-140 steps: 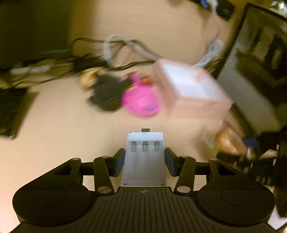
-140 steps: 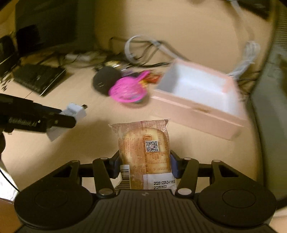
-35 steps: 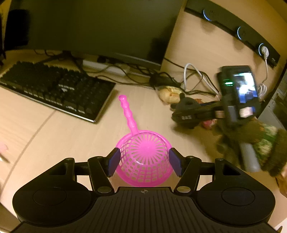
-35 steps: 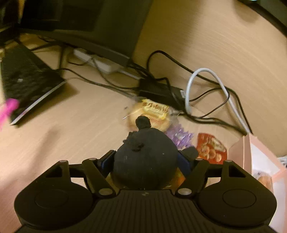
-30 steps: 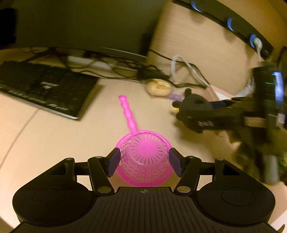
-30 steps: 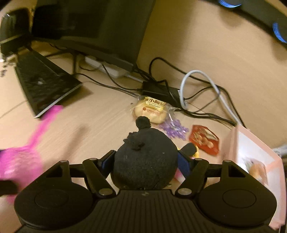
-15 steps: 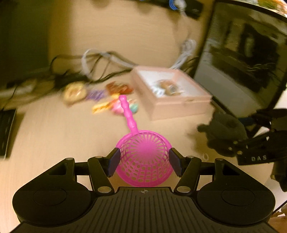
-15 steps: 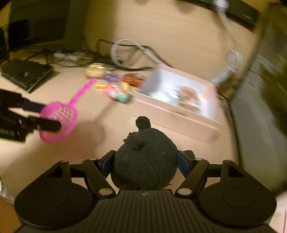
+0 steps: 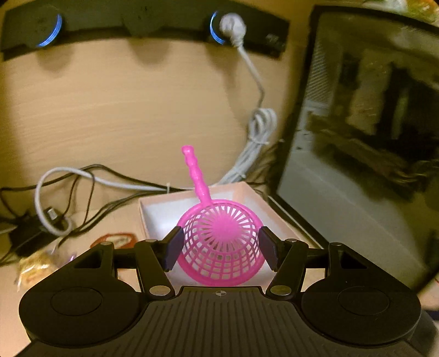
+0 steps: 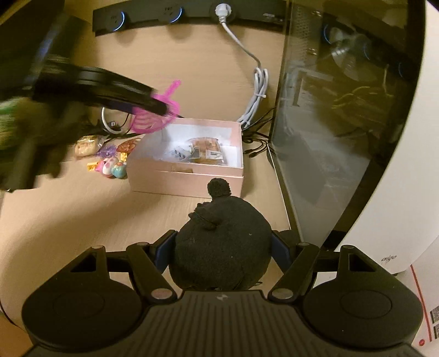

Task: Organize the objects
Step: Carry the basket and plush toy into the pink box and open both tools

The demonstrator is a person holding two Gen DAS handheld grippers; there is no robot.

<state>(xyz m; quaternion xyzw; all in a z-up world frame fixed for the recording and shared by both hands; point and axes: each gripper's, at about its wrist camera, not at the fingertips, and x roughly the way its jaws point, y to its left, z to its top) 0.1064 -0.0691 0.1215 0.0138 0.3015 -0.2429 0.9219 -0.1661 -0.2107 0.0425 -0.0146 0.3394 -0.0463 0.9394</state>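
My left gripper [image 9: 219,248] is shut on a pink plastic strainer [image 9: 219,241], its handle pointing away from me. It hangs over the near left part of the open pink box [image 9: 153,211]. From the right wrist, that left gripper [image 10: 156,105] and the strainer [image 10: 153,116] hover above the far left corner of the pink box [image 10: 186,181]. My right gripper [image 10: 219,254] is shut on a black plush toy [image 10: 222,247], held in front of the box. A wrapped bun [image 10: 205,149] and a white battery case [image 10: 178,152] lie inside the box.
Small wrapped snacks and toys [image 10: 109,162] lie left of the box. Cables [image 9: 82,192] run along the back of the desk, under a black socket strip [image 10: 175,13]. A glass-sided computer case [image 10: 343,123] stands close on the right.
Both grippers have swung right from the keyboard side toward the pink box, each keeping its object. The left one now holds the strainer over the box; the right stops in front of it.
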